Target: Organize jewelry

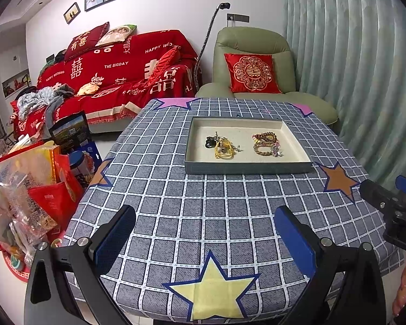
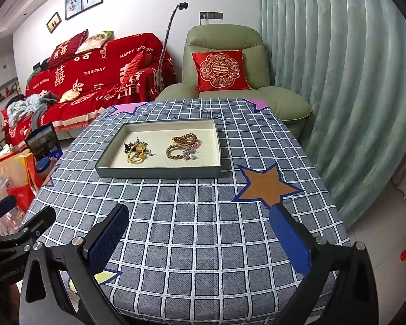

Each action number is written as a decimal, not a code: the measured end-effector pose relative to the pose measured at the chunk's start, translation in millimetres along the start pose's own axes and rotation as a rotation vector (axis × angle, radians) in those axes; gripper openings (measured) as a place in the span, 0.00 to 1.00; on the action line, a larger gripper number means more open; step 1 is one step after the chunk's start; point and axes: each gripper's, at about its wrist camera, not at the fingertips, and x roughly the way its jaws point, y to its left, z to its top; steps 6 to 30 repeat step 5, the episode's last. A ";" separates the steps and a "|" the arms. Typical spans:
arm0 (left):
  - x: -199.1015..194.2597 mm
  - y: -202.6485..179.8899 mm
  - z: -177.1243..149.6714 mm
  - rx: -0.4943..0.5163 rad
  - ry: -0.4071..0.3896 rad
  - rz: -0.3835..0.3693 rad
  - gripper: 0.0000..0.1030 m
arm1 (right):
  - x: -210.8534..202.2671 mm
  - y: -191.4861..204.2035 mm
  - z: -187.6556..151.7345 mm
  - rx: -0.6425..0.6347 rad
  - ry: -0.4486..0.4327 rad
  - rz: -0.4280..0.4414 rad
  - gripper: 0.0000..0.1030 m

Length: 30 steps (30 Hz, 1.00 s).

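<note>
A shallow grey tray point(image 1: 246, 167) with a cream lining sits on the far half of the checked tablecloth point(image 1: 203, 211). Inside it lie two heaps of jewelry: yellow and black pieces point(image 1: 221, 146) on the left, beaded and braided bracelets point(image 1: 266, 143) on the right. The tray point(image 2: 159, 172) and both heaps, left point(image 2: 137, 151) and right point(image 2: 183, 146), also show in the right wrist view. My left gripper point(image 1: 205, 239) is open and empty above the near table edge. My right gripper point(image 2: 200, 239) is open and empty beside it, to the right.
A green armchair point(image 1: 257, 62) with a red cushion stands behind the table, a red-covered sofa point(image 1: 116, 75) to its left. Bags and boxes point(image 1: 32, 189) crowd the floor left of the table. A curtain point(image 1: 352, 67) hangs at the right.
</note>
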 end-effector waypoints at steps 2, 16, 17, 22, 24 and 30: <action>0.9 -0.7 -0.2 -0.005 -0.002 -0.010 1.00 | 0.8 -1.2 0.3 0.001 -0.001 0.000 1.00; 1.5 -2.0 0.3 -0.002 -0.002 -0.008 1.00 | 0.8 0.0 0.2 0.002 0.001 0.000 1.00; 1.5 -2.0 0.3 -0.002 -0.002 -0.008 1.00 | 0.8 0.0 0.2 0.002 0.001 0.000 1.00; 1.5 -2.0 0.3 -0.002 -0.002 -0.008 1.00 | 0.8 0.0 0.2 0.002 0.001 0.000 1.00; 1.5 -2.0 0.3 -0.002 -0.002 -0.008 1.00 | 0.8 0.0 0.2 0.002 0.001 0.000 1.00; 1.5 -2.0 0.3 -0.002 -0.002 -0.008 1.00 | 0.8 0.0 0.2 0.002 0.001 0.000 1.00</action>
